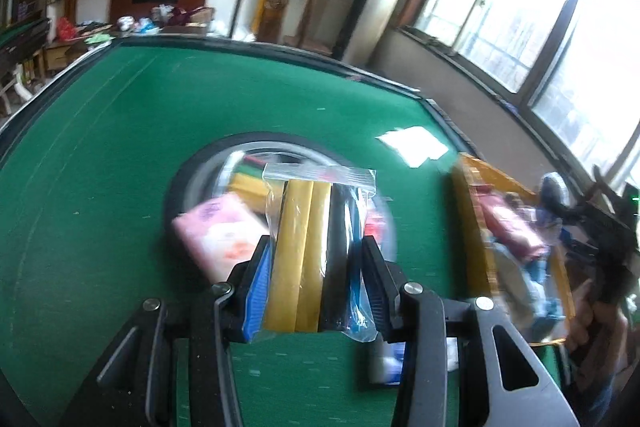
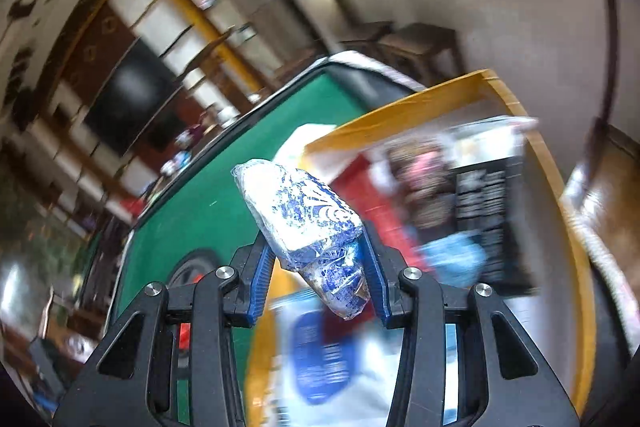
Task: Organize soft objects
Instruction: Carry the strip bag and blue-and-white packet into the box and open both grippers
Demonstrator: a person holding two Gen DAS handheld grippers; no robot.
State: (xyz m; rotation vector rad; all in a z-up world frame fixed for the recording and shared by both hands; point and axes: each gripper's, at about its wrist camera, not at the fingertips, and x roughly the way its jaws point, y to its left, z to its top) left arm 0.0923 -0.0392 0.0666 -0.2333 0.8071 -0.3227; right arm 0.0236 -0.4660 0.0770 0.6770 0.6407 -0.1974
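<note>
My left gripper (image 1: pixel 316 263) is shut on a clear zip bag (image 1: pixel 316 223) of yellow, black and blue strips, held above a round tray (image 1: pixel 208 171) on the green table. A pink tissue pack (image 1: pixel 218 233) lies in that tray. My right gripper (image 2: pixel 316 259) is shut on a blue-and-white wrapped pack (image 2: pixel 304 211), tilted, held over a yellow-rimmed cardboard box (image 2: pixel 540 143) full of soft packs. In the left wrist view the same box (image 1: pixel 472 195) sits at the right, with the right gripper (image 1: pixel 600 227) and a hand beside it.
A white sheet of paper (image 1: pixel 412 145) lies on the green felt (image 1: pixel 120 131) near the table's right edge. Windows run along the right wall. Behind the table stand shelves, a dark screen and a cluttered sideboard.
</note>
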